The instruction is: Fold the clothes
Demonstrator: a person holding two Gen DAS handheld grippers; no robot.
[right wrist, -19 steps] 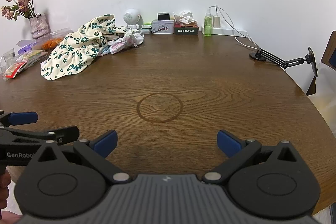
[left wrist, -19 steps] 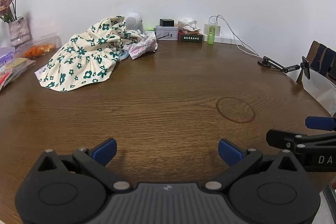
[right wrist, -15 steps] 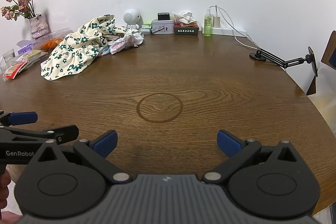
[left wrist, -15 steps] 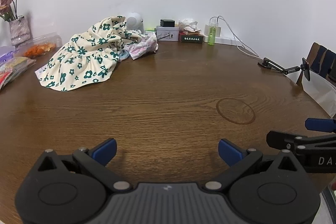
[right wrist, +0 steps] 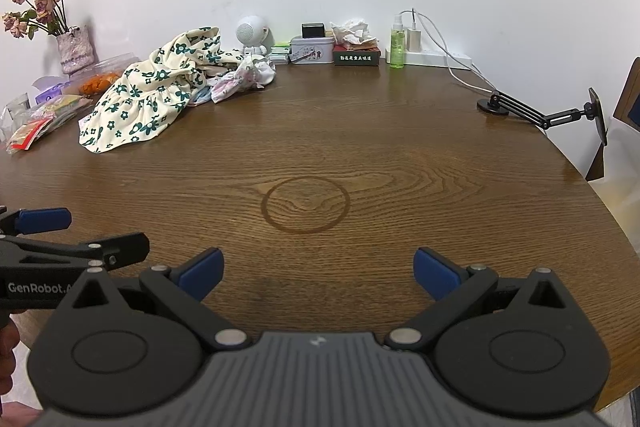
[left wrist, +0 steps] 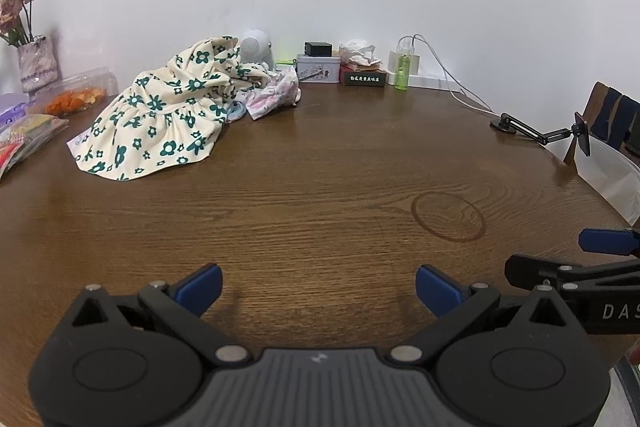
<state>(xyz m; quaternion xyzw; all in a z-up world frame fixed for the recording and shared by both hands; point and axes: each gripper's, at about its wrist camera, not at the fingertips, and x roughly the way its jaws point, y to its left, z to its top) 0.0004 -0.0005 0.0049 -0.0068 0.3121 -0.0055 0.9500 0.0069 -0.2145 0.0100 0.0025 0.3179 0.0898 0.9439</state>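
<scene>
Clothes [left wrist: 160, 123] heaped near far table [left wrist: 320, 187] edge, well apart from both wide-spread grippers.

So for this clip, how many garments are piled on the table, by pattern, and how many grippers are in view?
Cream garment with green flowers: 1
Pale pink-printed garment: 1
Light blue piece, mostly hidden between them: 1
Grippers: 2, the left gripper and the right gripper, both open with nothing between the fingers
Total: 5
</scene>
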